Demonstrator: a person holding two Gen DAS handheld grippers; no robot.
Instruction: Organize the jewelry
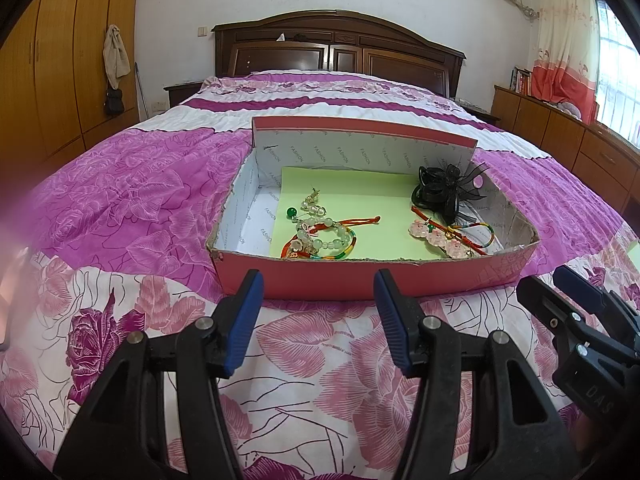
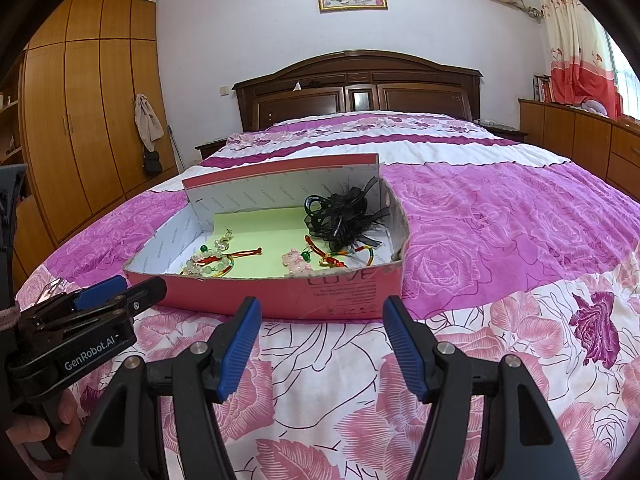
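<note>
Floral bedspread (image 1: 320,380) bears one pink box (image 1: 360,276), two open grippers.

Bed (image 1: 120,208), covered by a quilted spread with magenta rose bands, white stripes and a pink-and-purple flower print nearest the cameras; dark wooden headboard (image 1: 340,48) at the far end. A red cardboard box (image 1: 360,280), open at the top, rests directly on the spread, across the magenta and flowered bands.
</note>
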